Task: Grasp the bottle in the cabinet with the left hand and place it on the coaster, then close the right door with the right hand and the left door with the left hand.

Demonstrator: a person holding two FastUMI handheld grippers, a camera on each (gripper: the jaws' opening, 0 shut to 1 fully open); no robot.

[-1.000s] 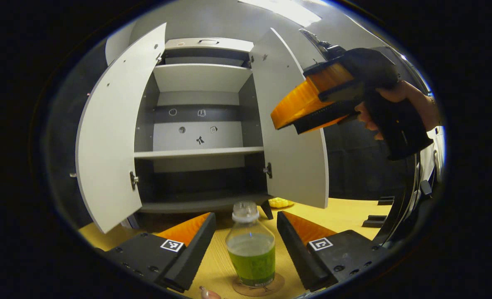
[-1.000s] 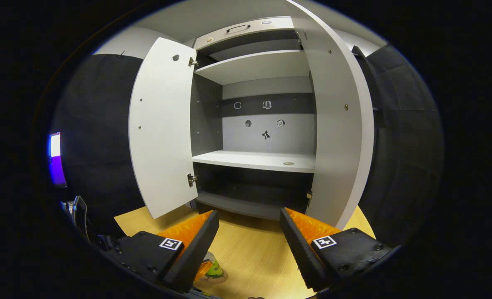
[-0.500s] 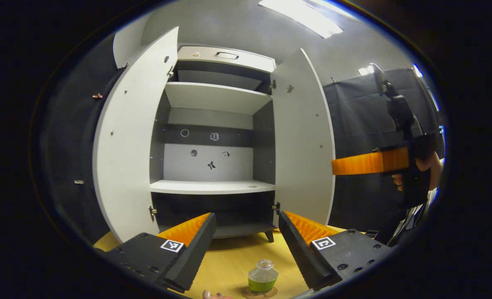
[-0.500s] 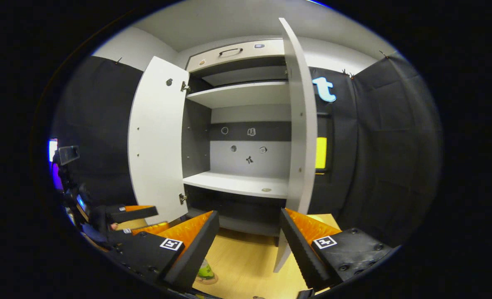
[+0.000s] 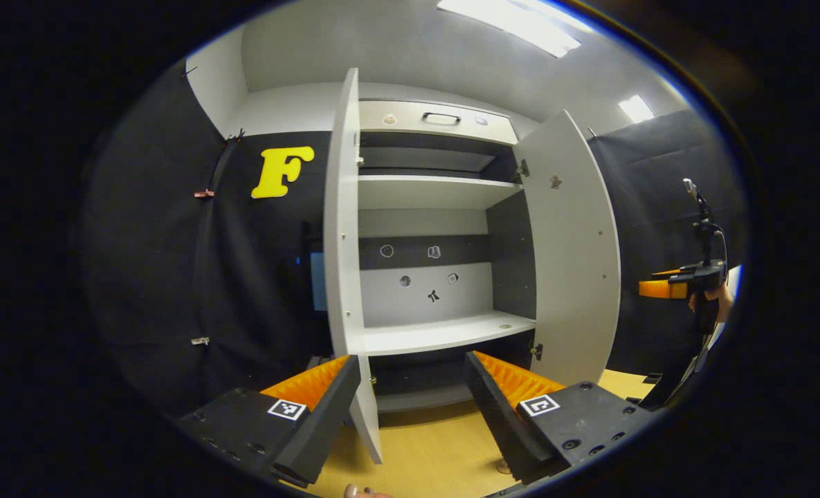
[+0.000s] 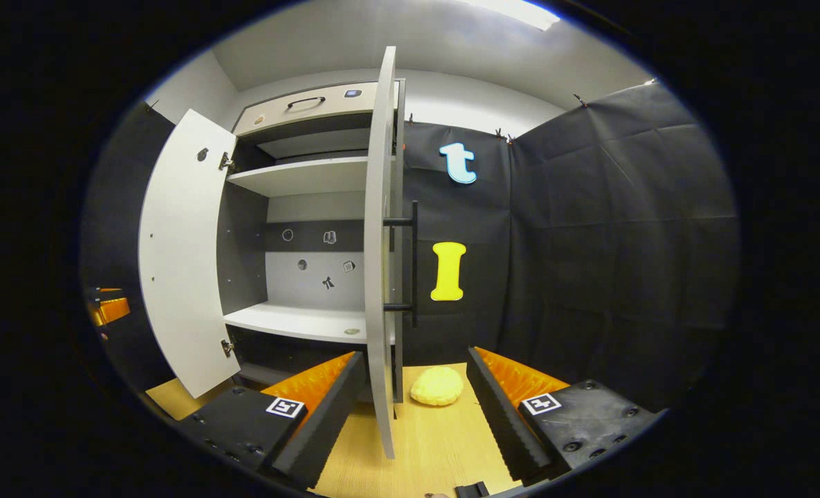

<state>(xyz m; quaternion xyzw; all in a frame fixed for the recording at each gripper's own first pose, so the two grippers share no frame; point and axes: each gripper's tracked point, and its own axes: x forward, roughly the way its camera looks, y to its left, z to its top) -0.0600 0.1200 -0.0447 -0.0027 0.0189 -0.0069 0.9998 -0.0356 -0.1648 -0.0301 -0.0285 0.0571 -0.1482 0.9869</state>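
**Cabinet open, both grippers empty**

Left gripper view, left to right:
- Left door (image 5: 344, 228): seen edge-on, swung fully outward, its lower corner hanging over the wooden table (image 5: 430, 449) between my fingers.
- My left gripper (image 5: 410, 408): fingers spread wide, holding nothing. The edge of the left door stands in the gap between them, touching neither.
- Cabinet (image 5: 437, 131): interior exposed; white middle shelf (image 5: 437, 332) bare apart from a small round mark near its right end; small stickers on the back panel.
- Right door (image 5: 576, 263): open, inner face toward me, hinged beside the dark side wall.
- My right gripper (image 5: 662, 289): far right, well apart from the cabinet, orange finger pointing toward the right door, a hand (image 5: 717, 297) on its grip.

Right gripper view, left to right:
- My left gripper (image 6: 108, 309): an orange sliver at the far left edge, beyond the left door (image 6: 178, 256).
- Cabinet (image 6: 299, 114) interior, shelf (image 6: 299, 321) bare.
- Right door (image 6: 380, 263): edge-on, black bar handle (image 6: 413, 263) on its outer face, lower edge reaching down between my fingers.
- My right gripper (image 6: 413, 408): fingers parted wide, empty, not touching the door.
- Yellow lump (image 6: 437, 386): on the table (image 6: 430, 449), just right of the door's foot.

Bottle: I cannot tell where it stands; a small round edge at the bottom of the left gripper view is too cut off to identify.
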